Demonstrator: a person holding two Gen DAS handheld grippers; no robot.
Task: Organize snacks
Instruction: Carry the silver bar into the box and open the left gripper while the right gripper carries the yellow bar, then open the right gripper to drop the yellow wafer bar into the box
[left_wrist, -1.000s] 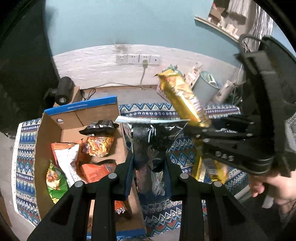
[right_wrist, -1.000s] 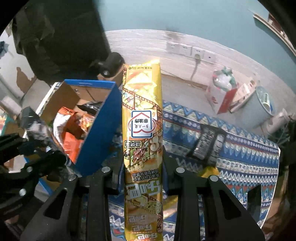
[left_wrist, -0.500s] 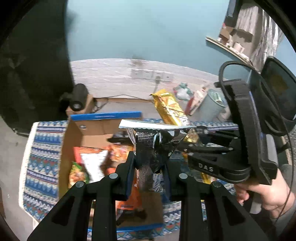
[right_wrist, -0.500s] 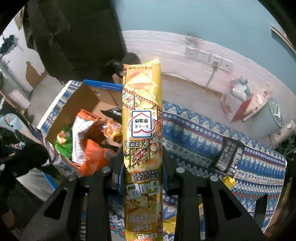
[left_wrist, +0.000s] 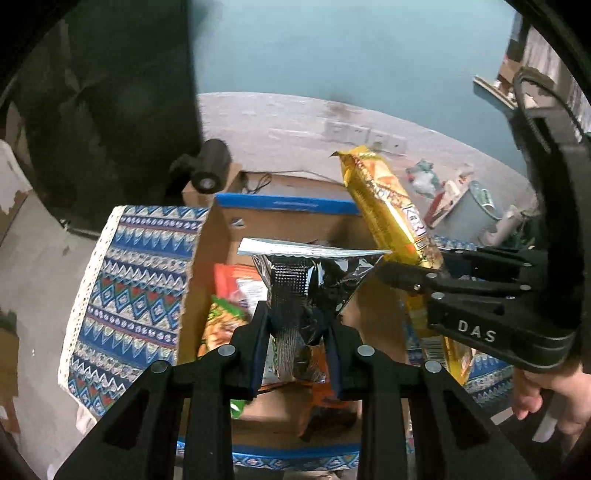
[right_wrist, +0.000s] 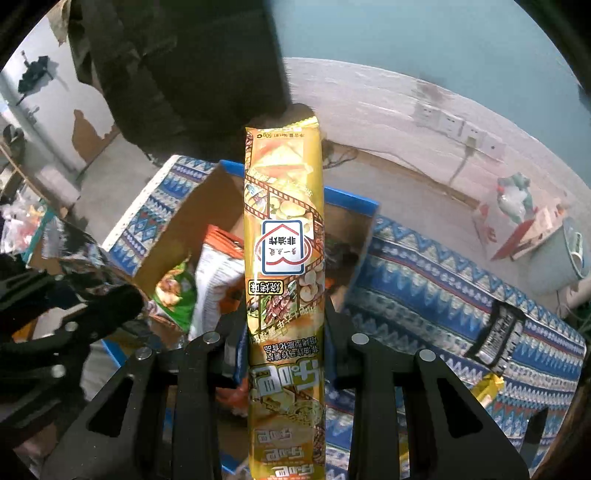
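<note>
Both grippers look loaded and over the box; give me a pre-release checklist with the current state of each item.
1. Left gripper shut on the silver packet: ok.
2. Right gripper shut on the yellow packet: ok.
3. Both packets above the open cardboard box: ok for the silver one; the yellow one looks near the box's right wall.
4. Free floor space inside the box: some bare cardboard at the near end, ok.
5. Grippers clear of each other: close, contact cannot tell.
6. Snacks left on the patterned cloth: a black packet, not ok.
</note>
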